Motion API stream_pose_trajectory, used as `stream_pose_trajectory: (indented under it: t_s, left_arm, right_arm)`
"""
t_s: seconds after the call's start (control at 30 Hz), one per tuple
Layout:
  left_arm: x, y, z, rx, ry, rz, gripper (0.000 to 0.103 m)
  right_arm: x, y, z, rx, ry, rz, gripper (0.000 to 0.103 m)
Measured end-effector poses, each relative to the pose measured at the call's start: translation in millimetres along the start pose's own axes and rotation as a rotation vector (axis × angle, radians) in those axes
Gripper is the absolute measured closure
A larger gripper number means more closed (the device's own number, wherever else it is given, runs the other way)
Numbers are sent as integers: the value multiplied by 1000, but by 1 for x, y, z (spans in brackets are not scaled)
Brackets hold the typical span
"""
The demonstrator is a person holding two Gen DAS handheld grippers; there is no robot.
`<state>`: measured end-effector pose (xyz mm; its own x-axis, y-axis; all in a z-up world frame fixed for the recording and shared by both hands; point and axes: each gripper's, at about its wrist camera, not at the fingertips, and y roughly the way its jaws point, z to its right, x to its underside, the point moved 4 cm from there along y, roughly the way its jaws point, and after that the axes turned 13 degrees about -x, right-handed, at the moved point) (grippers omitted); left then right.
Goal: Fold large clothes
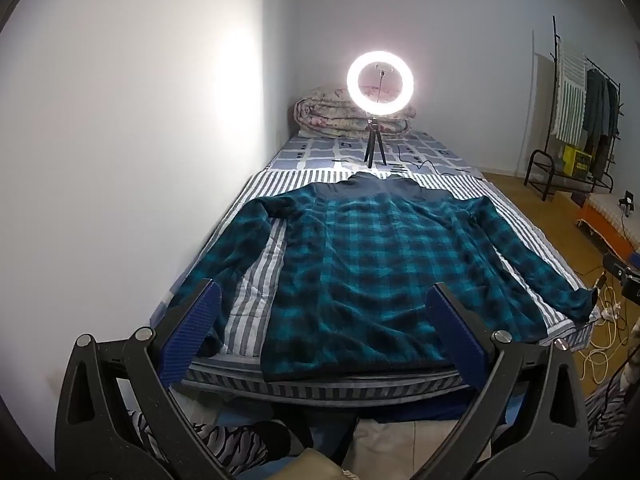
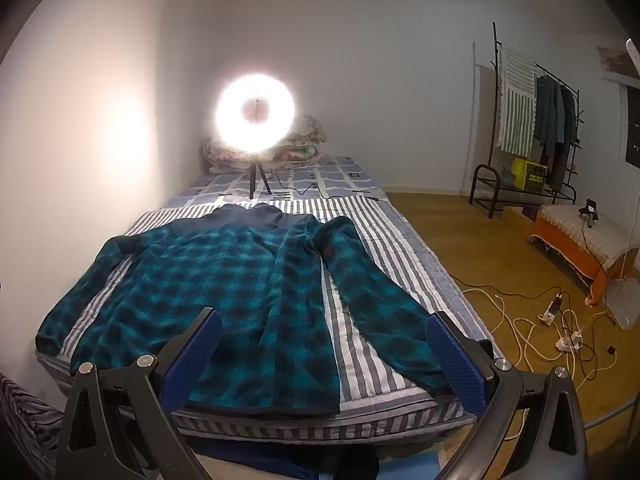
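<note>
A: Bed first — long mattress under a grey-and-white striped cover [image 1: 256, 276], pushed against the white wall. On top, spread flat, back up, collar away: large teal-and-black plaid fleece jacket [image 1: 360, 264] w/ a dark navy yoke. Hem right at the near edge.

B: Sleeves?

A: Both out to the sides, angled down toward the near corners. Right sleeve [image 2: 380, 312] ends near the mattress corner, cuff by the edge. Left sleeve [image 1: 236, 240] runs along the wall side.

B: Handling guess?

A: Thick, soft, floppy. Prob. light for its size, no stiffness — will sag and drag if lifted from one point. Fuzzy pile likely grips the cover a bit, so lift rather than slide.

B: Where to pinch, then?

A: Shoulder seam plus hem corner on one side, fold that third inward w/ the sleeve. Or cuff first, lay sleeve across the body. Bunch a thick pinch; thin edge could slip out.

B: Tongs?

A: Left gripper [image 1: 320, 312] spread wide, blue pads apart, hovering over the hem, touching nothing. Right gripper [image 2: 324, 340] likewise wide apart, over the hem-to-right-sleeve area, empty.

B: Anything in the way?

A: Lit ring lamp on a small black tripod [image 1: 378, 120] past the collar, cable beside. Keep the fold clear of it.
</note>
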<state>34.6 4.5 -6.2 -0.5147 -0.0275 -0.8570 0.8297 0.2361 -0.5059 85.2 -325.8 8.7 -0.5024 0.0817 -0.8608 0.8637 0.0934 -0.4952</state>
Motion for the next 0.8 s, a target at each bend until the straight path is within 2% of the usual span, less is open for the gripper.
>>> stream_pose_trajectory:
  t_s: [0.8]
  left_arm:
    - [0,-4,2,-11,-1,14,0]
  right_arm:
    - [0,0,0,4,-3,8,0]
